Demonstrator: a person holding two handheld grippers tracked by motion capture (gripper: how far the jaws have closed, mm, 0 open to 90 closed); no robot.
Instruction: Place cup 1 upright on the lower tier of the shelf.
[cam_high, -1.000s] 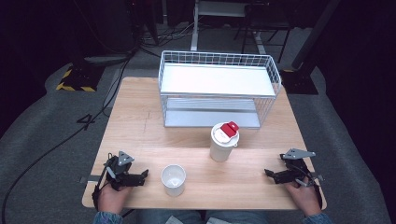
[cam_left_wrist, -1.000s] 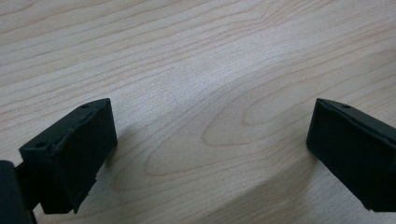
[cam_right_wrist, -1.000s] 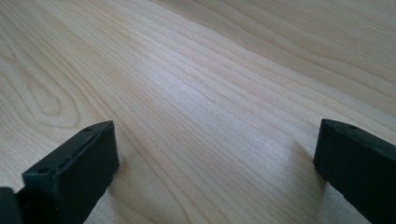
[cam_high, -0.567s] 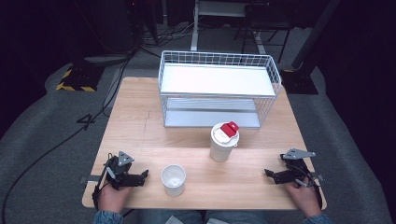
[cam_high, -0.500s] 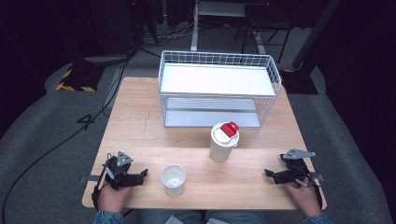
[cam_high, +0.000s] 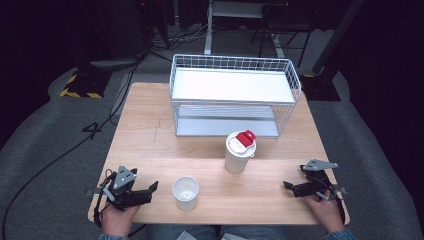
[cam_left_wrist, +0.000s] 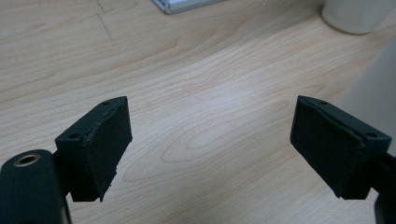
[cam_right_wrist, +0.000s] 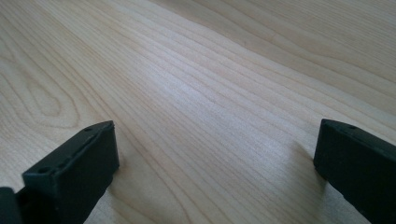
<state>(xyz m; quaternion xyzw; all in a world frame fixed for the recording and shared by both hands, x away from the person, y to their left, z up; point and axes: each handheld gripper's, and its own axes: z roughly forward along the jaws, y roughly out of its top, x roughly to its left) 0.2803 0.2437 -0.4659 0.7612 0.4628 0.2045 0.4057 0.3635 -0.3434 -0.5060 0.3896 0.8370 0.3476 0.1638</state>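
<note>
My left gripper (cam_high: 151, 192) hovers over the table's front left corner and points right at a small open white paper cup (cam_high: 185, 192). In the left gripper view its jaws (cam_left_wrist: 210, 135) stand apart over bare wood; they have just been opening, and nothing is between them. The cup's side (cam_left_wrist: 373, 88) shows past the right jaw. A taller white cup with a lid and red tab (cam_high: 240, 152) stands mid-table. My right gripper (cam_high: 289, 188) rests near the front right corner, open over bare wood (cam_right_wrist: 215, 154).
A white wire two-tier shelf (cam_high: 235, 95) fills the back half of the wooden table (cam_high: 150, 145). Its base (cam_left_wrist: 187, 4) and the lidded cup (cam_left_wrist: 357, 16) show at the top of the left gripper view. Cables and dark floor surround the table.
My left hand has shifted slightly near the front left corner. The right gripper and both cups have stayed put.
</note>
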